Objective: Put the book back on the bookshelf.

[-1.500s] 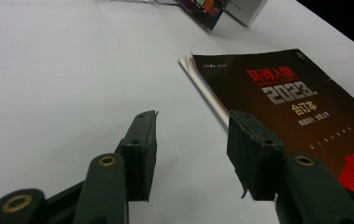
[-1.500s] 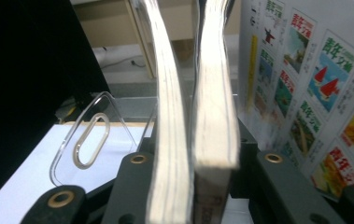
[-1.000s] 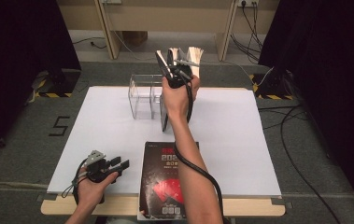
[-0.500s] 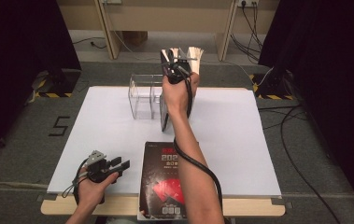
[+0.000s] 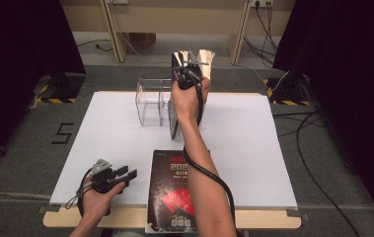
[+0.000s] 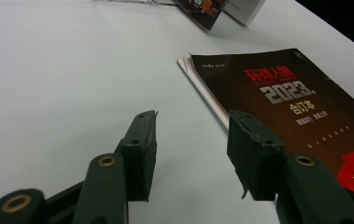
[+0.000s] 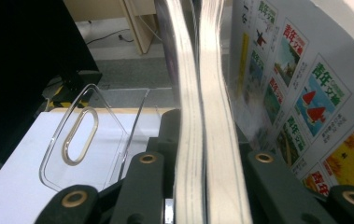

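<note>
High view, near edge of the table [image 5: 125,123]: the left gripper [image 5: 125,174] rests half open and empty beside a dark book [image 5: 172,190] lying flat. Farther back, the right gripper [image 5: 190,66], jaws just closing, clamps two magazines [image 5: 194,55] upright beside the clear rack [image 5: 152,101]; slotting them in remains.

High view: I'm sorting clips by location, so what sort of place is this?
Probably a lab or studio set up for recording, not a home: a white table on grey carpet, black curtains at both sides, floor cables and hazard-striped stand bases.
</note>
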A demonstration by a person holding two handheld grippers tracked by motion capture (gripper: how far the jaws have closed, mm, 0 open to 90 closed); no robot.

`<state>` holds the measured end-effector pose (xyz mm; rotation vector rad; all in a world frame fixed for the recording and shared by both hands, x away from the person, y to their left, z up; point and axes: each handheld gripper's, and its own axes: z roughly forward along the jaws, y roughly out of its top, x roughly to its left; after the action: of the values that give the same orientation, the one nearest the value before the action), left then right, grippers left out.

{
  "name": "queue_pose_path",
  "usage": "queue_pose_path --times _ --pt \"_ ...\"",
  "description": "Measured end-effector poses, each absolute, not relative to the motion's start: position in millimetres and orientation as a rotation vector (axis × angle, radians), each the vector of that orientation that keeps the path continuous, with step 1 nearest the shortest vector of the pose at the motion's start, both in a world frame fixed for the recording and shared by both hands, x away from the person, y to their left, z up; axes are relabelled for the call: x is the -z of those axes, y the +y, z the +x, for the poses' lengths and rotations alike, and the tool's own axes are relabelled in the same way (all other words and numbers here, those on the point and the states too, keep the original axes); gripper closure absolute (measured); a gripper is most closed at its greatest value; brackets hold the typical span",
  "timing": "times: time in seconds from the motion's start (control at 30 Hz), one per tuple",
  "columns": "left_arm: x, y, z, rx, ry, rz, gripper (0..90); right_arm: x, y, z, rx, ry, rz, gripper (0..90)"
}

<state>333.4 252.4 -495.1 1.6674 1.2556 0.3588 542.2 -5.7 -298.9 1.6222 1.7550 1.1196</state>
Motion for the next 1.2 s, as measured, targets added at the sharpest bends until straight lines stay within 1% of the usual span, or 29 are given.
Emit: queue_pose_path --times 0.57,0.93,1.07,1.2 --pt "495.4 253.8 334.4 -0.362 1.258 1.665 52.0 308.4 -3.2 542.7 -1.240 1.671 1.516 77.1" --pt "495.2 254.0 334.1 -0.360 1.255 1.664 52.0 316.8 0.6 539.1 -1.218 1.601 1.499 76.5" --pt "494.9 253.9 333.8 -0.361 1.254 1.663 52.0 316.3 2.8 539.8 -1.178 1.603 1.490 74.9" --pt "495.6 253.0 333.5 -0.357 1.256 1.663 52.0 317.2 2.0 538.8 -1.161 1.632 1.484 70.7"
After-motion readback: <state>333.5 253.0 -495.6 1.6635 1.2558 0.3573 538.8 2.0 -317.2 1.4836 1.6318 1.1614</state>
